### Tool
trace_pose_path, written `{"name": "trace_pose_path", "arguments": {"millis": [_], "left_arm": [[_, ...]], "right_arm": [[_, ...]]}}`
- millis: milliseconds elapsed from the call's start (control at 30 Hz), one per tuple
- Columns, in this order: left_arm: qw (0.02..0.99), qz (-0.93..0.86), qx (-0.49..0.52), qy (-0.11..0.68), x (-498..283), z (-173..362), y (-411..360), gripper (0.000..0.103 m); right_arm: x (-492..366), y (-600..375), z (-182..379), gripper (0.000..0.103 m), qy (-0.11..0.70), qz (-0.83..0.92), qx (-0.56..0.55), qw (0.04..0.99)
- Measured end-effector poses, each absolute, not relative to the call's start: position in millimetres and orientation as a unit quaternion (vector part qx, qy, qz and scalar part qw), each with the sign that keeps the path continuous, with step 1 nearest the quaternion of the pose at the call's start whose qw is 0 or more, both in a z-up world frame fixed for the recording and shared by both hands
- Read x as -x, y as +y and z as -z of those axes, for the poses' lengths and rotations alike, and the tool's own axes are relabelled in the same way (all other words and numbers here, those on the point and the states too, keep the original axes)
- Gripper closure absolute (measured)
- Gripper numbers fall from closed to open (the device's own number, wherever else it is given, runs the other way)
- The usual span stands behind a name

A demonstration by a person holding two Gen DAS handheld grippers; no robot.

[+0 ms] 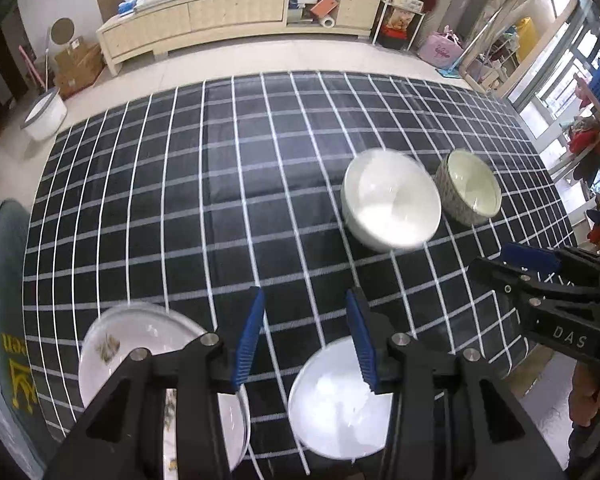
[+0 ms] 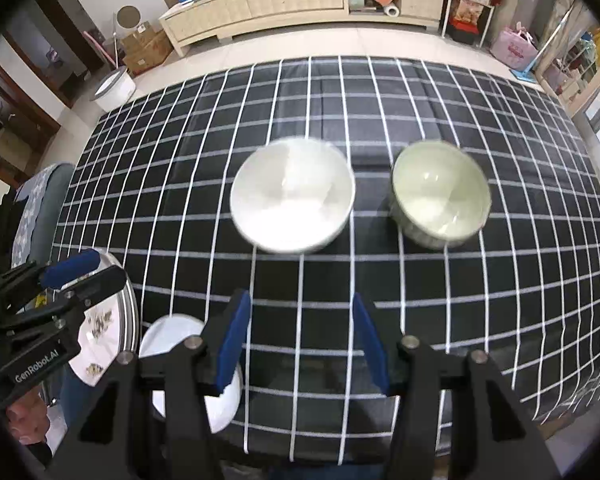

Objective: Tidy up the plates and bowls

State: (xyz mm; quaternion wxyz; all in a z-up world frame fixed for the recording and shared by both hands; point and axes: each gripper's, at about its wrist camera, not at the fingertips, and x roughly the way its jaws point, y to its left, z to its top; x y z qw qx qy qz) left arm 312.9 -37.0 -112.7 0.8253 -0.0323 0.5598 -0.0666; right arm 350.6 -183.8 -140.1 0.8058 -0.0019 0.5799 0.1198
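Left wrist view: the left gripper (image 1: pixel 306 338) hangs over the near edge of the checked tablecloth (image 1: pixel 228 184), its blue-padded jaws spread apart with nothing between them. Taking the white bowl (image 1: pixel 391 200) as the landmark, the green-lined bowl (image 1: pixel 469 189) stands just beside it on its right, apart by a narrow gap. Well nearer the camera than the white bowl lie a plain white plate (image 1: pixel 332 400), partly under the gripper's right finger, and to the left of that a patterned plate (image 1: pixel 140 344). The right gripper (image 1: pixel 540 268) shows at the right edge, nearer than the white bowl; from here I cannot tell how its jaws stand.

Right wrist view: the right gripper (image 2: pixel 302 336) is spread wide and empty, hovering near the white bowl (image 2: pixel 293 195) on its near side. The green-lined bowl (image 2: pixel 441 194) sits to that bowl's right. The plain white plate (image 2: pixel 168 336) and patterned plate (image 2: pixel 100 320) lie nearer and to the left, with the left gripper (image 2: pixel 84 270) above the patterned plate.
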Motion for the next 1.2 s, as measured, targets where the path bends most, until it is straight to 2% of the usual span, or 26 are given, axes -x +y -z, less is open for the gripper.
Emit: {"name": "trace_pose_path", "arguments": {"millis": [200, 500, 867, 900, 933, 1000, 1067, 1200], "left_arm": [[0.825, 0.070, 0.035, 0.560, -353.3, 114.3, -45.5, 0.063], [0.797, 0.078, 0.043, 0.597, -411.0, 160.9, -65.6, 0.063], [0.783, 0.086, 0.015, 0.616, -434.7, 199.2, -81.5, 0.063], [0.782, 0.084, 0.009, 0.618, -435.1, 202.0, -82.4, 0.065], [0.783, 0.081, 0.010, 0.617, -435.6, 204.3, -81.9, 0.067], [0.779, 0.084, 0.023, 0.621, -437.5, 210.2, -80.4, 0.075], [0.775, 0.092, 0.036, 0.625, -437.6, 212.3, -78.3, 0.079], [0.772, 0.098, 0.032, 0.628, -434.7, 214.9, -79.4, 0.086]], "right_arm": [[-384.7, -195.2, 141.6, 0.046, 0.580, -0.111, -0.014, 0.807], [-429.9, -205.7, 174.4, 0.046, 0.601, -0.095, -0.041, 0.793], [-449.7, -201.4, 202.4, 0.046, 0.613, -0.084, -0.040, 0.785], [-450.4, -200.9, 202.5, 0.048, 0.612, -0.082, -0.034, 0.786], [-450.0, -199.3, 203.6, 0.058, 0.610, -0.078, -0.026, 0.788], [-450.0, -198.0, 205.9, 0.065, 0.611, -0.075, -0.018, 0.788], [-451.0, -200.4, 211.0, 0.078, 0.616, -0.077, -0.020, 0.784], [-449.4, -202.2, 220.8, 0.090, 0.624, -0.075, -0.032, 0.777]]}}
